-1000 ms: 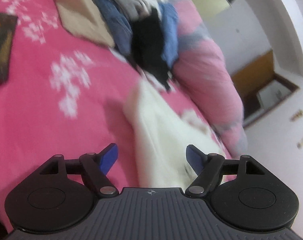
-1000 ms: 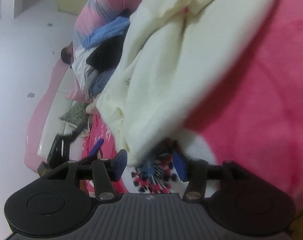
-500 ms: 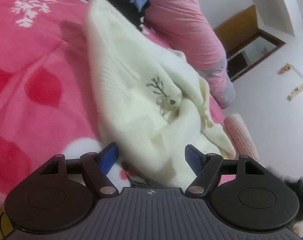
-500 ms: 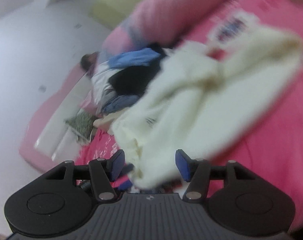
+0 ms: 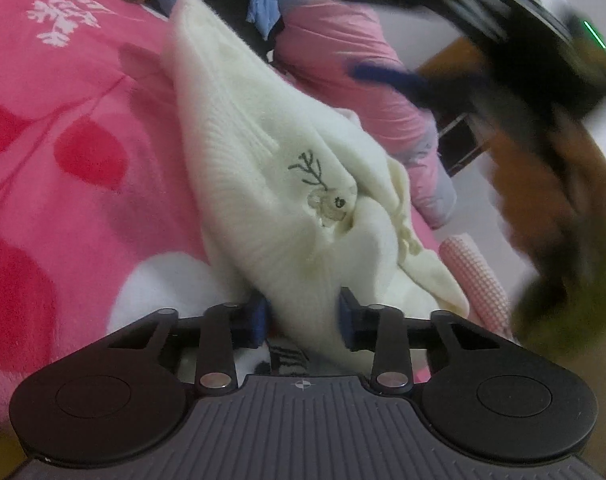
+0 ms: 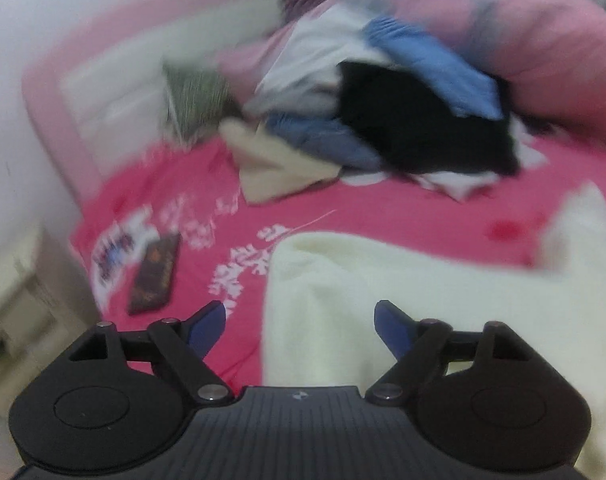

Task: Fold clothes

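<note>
**One hem pinched, the other hand free**

Now my left gripper (image 5: pixel 303 316) is closing on the near edge of the cream sweater (image 5: pixel 287 184), and a thick fold of the knit sits between its blue pads, which look to be pressing it from both sides. I take it low, at the hem end, so that the rest of the garment can trail away from me across the pink bedspread (image 5: pixel 63 152) and lie long instead of bunching; the little embroidered deer faces up, which tells me the front is on top.

My right gripper (image 6: pixel 301 320) is opening, and nothing is between its fingers. It hangs above the sweater's other side, where the cloth spreads in a broad flat panel, so I judge it is free to pick a new corner.

The pile of unfolded clothes (image 6: pixel 403 120) lies well apart, up near the rolled pink quilt (image 6: pixel 523 48), which leaves bare bed around this one piece. A dark booklet (image 6: pixel 155 276) rests to the side, clear of the cloth.
</note>
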Tool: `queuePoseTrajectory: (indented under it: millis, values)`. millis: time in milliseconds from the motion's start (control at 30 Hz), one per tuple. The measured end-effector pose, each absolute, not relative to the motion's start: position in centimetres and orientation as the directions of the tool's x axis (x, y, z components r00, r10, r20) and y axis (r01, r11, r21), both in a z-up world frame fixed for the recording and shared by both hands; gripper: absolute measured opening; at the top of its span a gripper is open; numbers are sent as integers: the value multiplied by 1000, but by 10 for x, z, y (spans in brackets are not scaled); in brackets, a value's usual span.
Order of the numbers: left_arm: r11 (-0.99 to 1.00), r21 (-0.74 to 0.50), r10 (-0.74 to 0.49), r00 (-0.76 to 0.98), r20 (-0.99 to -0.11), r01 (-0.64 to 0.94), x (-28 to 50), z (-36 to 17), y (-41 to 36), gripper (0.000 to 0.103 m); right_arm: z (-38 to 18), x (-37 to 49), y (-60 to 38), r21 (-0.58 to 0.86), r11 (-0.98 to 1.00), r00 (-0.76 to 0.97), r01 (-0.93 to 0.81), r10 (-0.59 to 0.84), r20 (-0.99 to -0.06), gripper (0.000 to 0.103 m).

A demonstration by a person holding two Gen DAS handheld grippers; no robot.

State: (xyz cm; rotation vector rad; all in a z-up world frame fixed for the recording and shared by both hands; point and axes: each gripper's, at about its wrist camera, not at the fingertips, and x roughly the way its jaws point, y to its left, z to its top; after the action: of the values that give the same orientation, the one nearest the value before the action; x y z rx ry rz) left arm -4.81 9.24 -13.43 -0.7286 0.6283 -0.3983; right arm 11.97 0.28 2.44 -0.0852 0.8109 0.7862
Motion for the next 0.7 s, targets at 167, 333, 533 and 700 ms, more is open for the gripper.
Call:
queuePoseTrajectory:
  millis: [167,333,533,700]
  values:
    - [673,-722,-564,742,-362,159,-50,-137,96,28,-13,142,92,-47,671,443,-740,433,-785,92]
    - [676,-715,-572,738,-358,178,-51,-137,98,29,-56,164,117,-156,692,453,-705,270,-850,49]
    - [656,-735,-597,713,-368,171,-40,-130,99,37,-22,164,50,50,781,473,-622,426,-772,24]
    - [689,-706,-578,714,-396,167,-34,-122,94,38,19,157,-16,251,816,558,-521,548,-623,22]
